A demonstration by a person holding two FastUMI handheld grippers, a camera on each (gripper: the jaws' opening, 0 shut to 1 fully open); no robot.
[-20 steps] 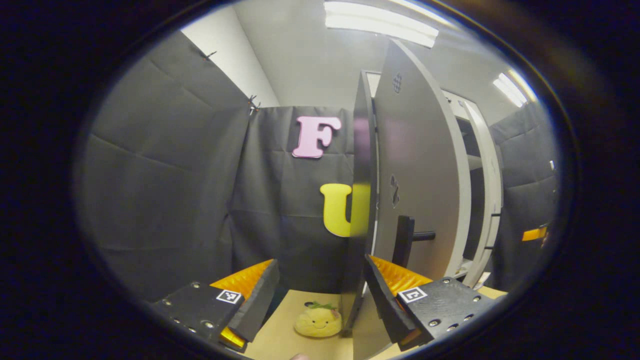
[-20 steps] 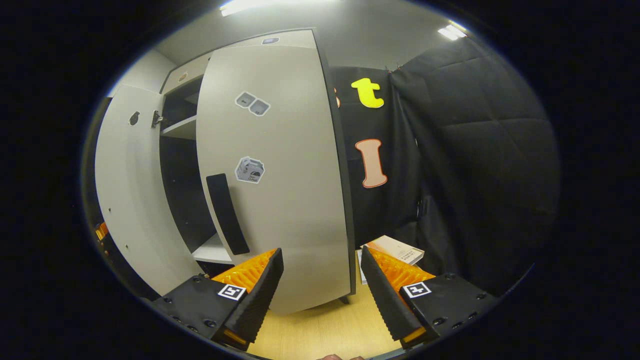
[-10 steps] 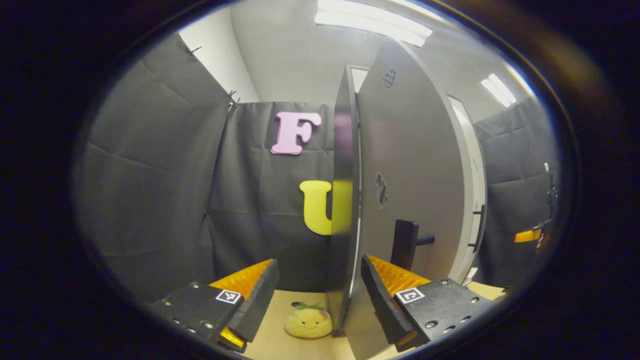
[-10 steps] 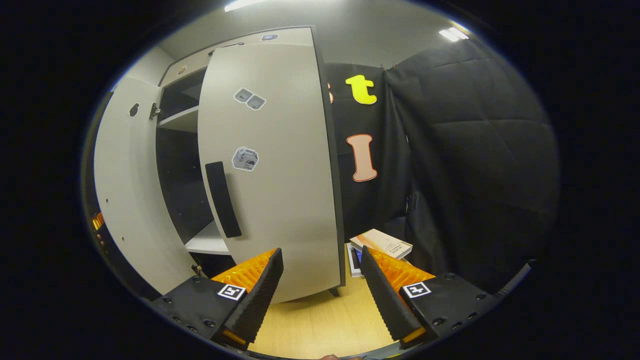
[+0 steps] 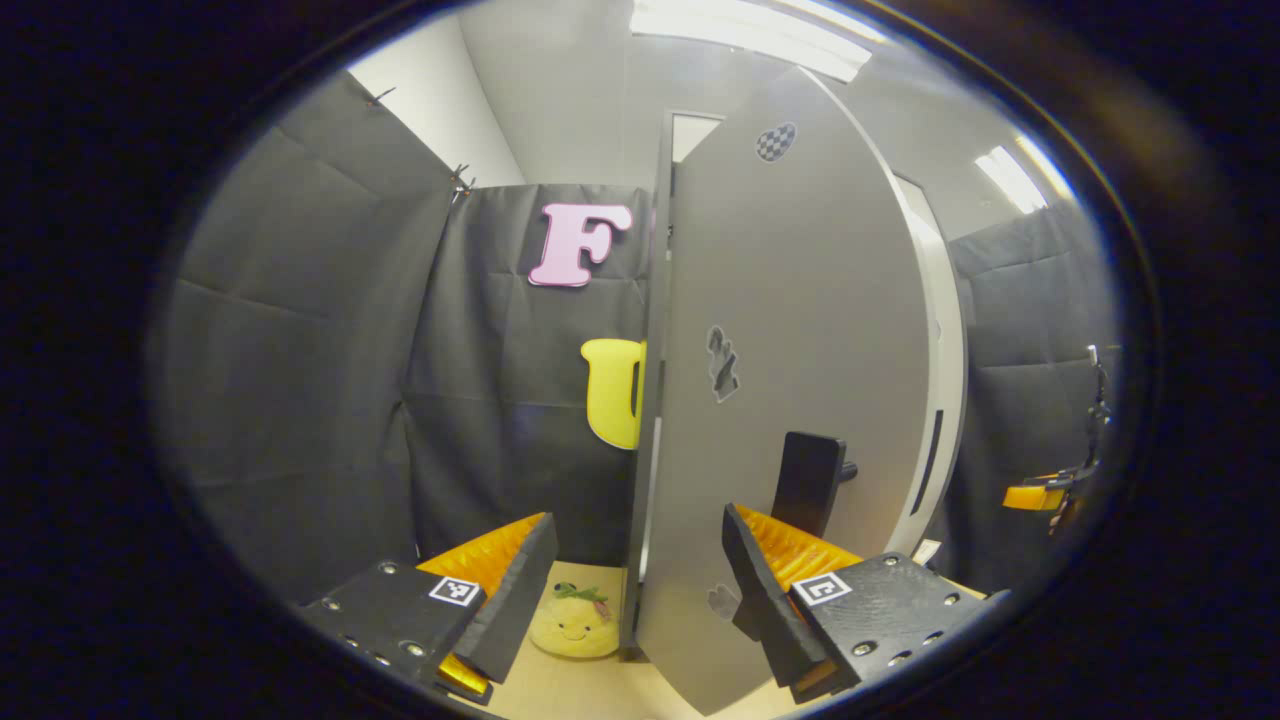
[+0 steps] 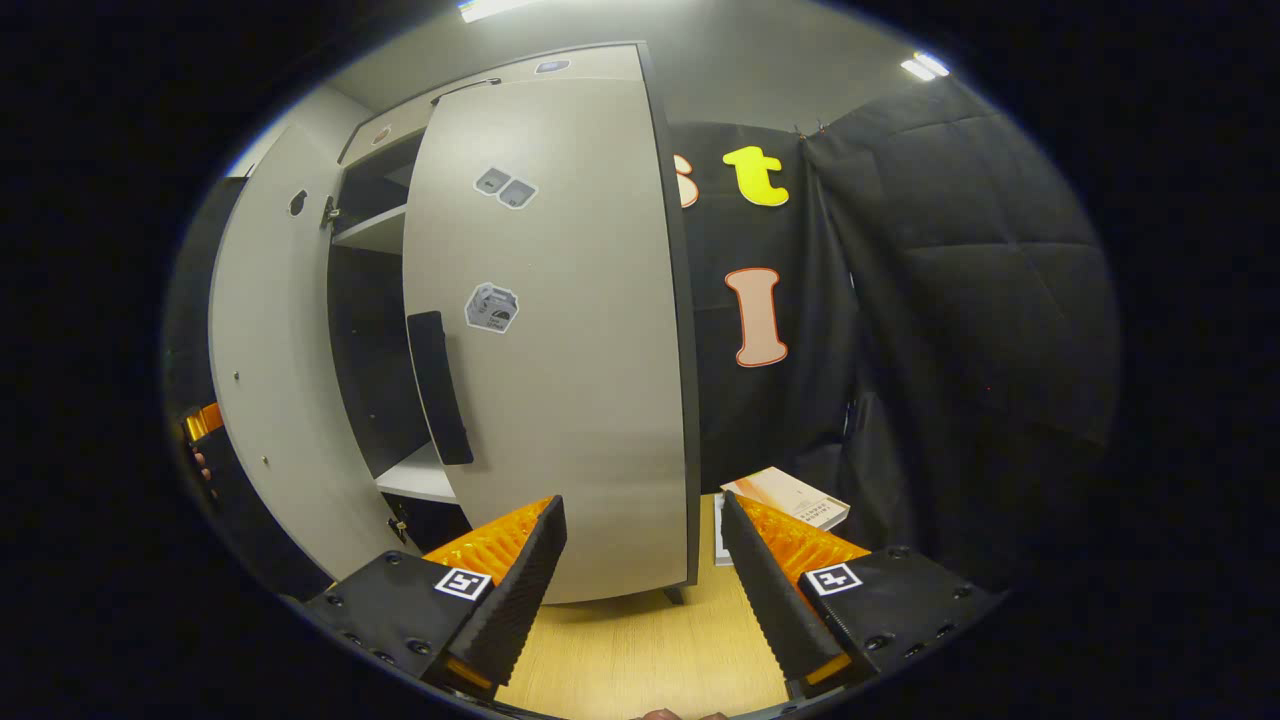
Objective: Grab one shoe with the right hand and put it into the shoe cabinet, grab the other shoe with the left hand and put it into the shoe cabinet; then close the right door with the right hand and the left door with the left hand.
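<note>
Against the booth's back wall stands the shoe cabinet (image 6: 380, 140), both doors partly open, so the closing stage looks under way, neither door shut yet. Shoes can't be made out; the dark interior is too hidden to confirm they're inside, though judging from empty jaws they likely are. Right door (image 6: 570, 330) is angled out with a gap to the cabinet body; its dark handle (image 6: 438, 388) sits just left of the right gripper (image 6: 642, 580), jaws apart, holding nothing, just short of the door's lower edge. Left door (image 5: 790, 380) is seen nearly edge-on in the left gripper view; the left gripper (image 5: 632, 590) has jaws apart straddling the door's lower edge, its handle (image 5: 808, 482) just above the right finger. Left to do: push both doors flush. Floor (image 6: 640, 650) ahead is open; a book (image 6: 785, 497) lies beside the right door's foot, a plush toy (image 5: 572, 622) near the left door's edge, both probably outside the swing.
</note>
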